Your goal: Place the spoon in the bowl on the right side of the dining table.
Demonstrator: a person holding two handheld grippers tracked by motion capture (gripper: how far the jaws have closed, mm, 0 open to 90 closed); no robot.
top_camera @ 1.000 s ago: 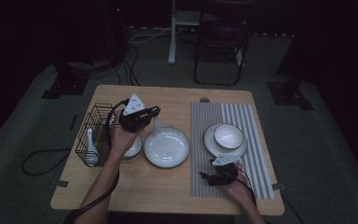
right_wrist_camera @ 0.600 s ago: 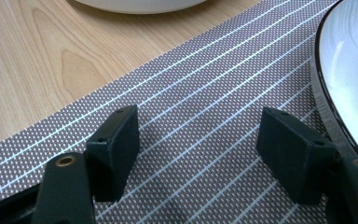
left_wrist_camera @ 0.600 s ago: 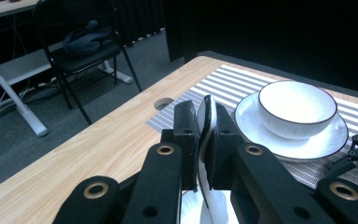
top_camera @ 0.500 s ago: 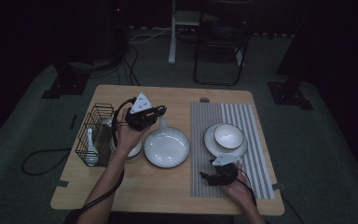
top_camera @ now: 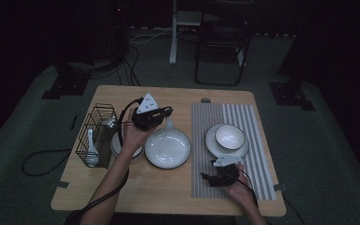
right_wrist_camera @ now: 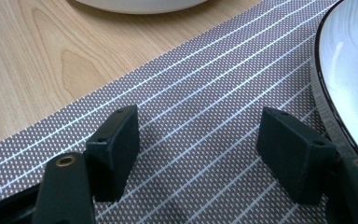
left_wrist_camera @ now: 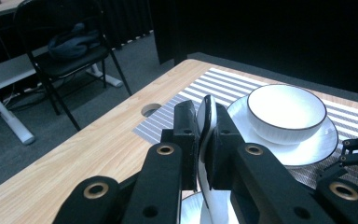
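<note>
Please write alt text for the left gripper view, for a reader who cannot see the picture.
The left hand-held gripper is shut on the edge of a white spoon, held above a wooden table. Beyond it, a white bowl sits on a white plate on a striped placemat; a black chair stands behind.

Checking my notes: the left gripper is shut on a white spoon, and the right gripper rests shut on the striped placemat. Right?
Not quite: in the right gripper view the right gripper rests open on the striped placemat. The left gripper is indeed shut on the white spoon.
</note>
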